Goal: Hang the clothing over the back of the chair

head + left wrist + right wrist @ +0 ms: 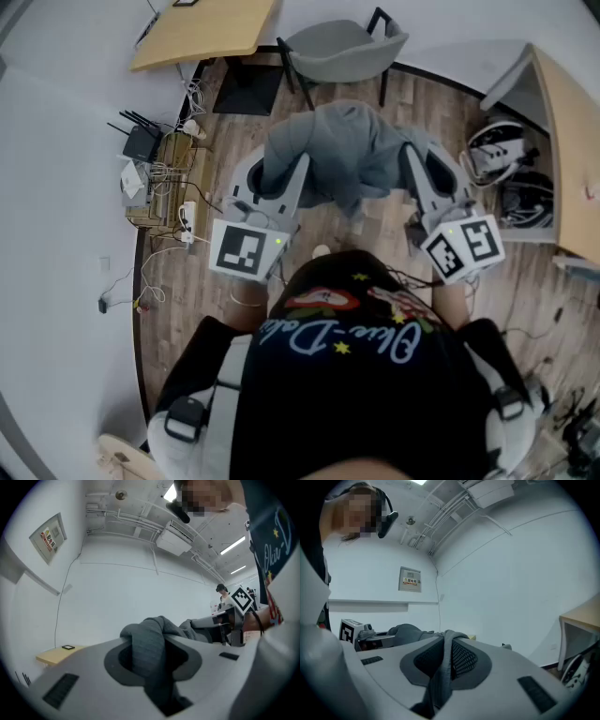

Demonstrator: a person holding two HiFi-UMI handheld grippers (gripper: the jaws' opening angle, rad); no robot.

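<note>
A grey garment hangs stretched between my two grippers in the head view, above the wood floor. My left gripper is shut on its left edge; a thick fold of grey cloth fills its jaws. My right gripper is shut on the right edge, where a thin strip of the cloth is pinched between the mesh pads. A grey chair with dark legs stands just beyond the garment, its back towards me.
A wooden desk stands at the far left and another desk at the right. Near the left wall sit a router and tangled cables. Headsets lie on the floor at the right.
</note>
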